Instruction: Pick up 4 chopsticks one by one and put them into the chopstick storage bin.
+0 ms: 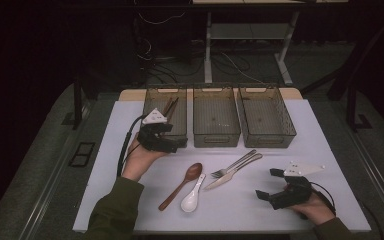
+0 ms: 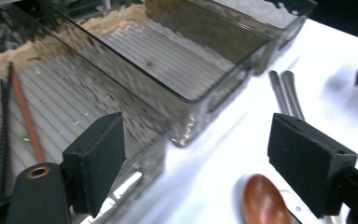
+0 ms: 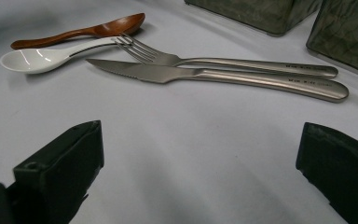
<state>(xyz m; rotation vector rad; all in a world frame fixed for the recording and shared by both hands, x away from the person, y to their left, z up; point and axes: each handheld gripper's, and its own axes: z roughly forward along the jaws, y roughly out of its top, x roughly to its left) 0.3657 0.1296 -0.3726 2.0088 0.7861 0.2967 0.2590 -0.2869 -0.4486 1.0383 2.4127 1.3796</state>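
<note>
Nearest the person, the right gripper [image 1: 269, 185] rests low over the white table [image 1: 260, 210], its jaws spread wide with nothing between them, pointing toward the cutlery.

Just beyond, in the middle of the table, lie four pieces: a white ceramic spoon [image 1: 192, 195] touching a wooden spoon [image 1: 182, 185] at its left, then a steel knife [image 1: 232, 173] and a steel fork [image 1: 236, 163] lying side by side at the right, handles angled toward the bins.

Farther left, the left gripper [image 1: 176, 135] hangs at the near end of the left bin [image 1: 180, 117], jaws wide apart and empty; in its own view, one jaw sits over the bin's near wall, the other over the table.

At the far edge stand three clear plastic bins in a row. The left bin holds chopsticks [image 1: 170, 106], brown and dark, lying lengthwise. The middle bin [image 1: 216, 131] and the right bin [image 1: 266, 132] look bare.
</note>
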